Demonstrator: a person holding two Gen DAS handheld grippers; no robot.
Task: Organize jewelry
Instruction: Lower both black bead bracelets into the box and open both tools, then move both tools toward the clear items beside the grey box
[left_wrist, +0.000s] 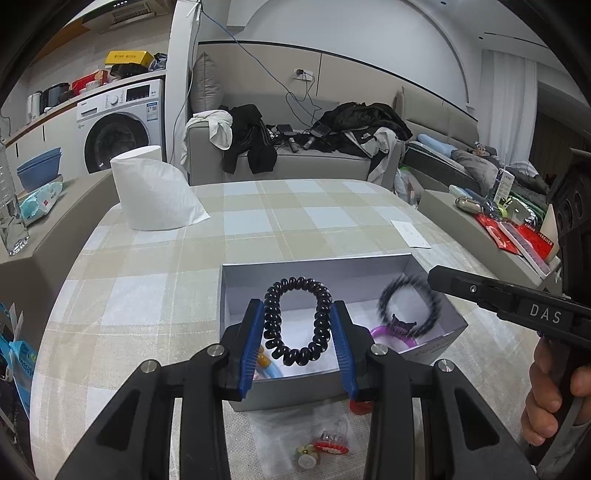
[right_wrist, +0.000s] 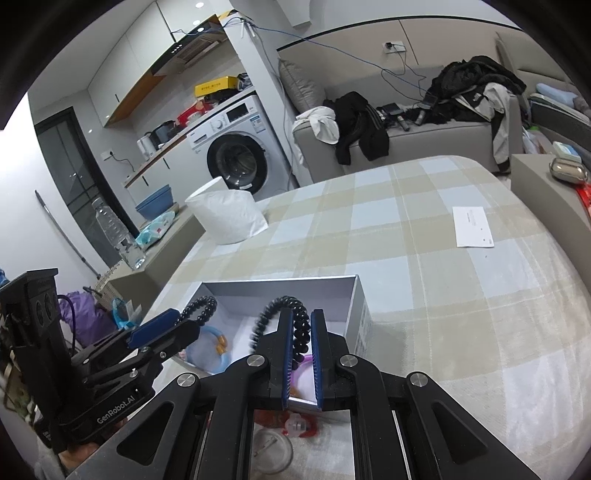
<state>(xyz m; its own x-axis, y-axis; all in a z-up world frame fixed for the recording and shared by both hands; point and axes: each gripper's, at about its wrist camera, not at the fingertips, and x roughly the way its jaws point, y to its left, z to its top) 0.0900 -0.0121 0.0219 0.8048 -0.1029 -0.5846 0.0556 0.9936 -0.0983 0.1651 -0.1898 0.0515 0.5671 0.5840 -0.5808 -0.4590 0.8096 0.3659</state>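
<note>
The left tongs (left_wrist: 299, 326) grip a black coil hair tie (left_wrist: 297, 321) stretched between their blue pads, above the open grey box (left_wrist: 332, 273); the right tongs (right_wrist: 302, 354) are closed on a second black coil tie (right_wrist: 295, 325) over the same box; a purple ring (left_wrist: 391, 338) lies inside; the box sits on the checked worktop (left_wrist: 258, 221), with a paper roll (left_wrist: 147, 188) beyond.

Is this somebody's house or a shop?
Most likely somebody's home, a small flat. There's a washing machine under a counter, a sofa piled with clothes, and a table with a checked cloth holding a roll of tissue paper.
</note>
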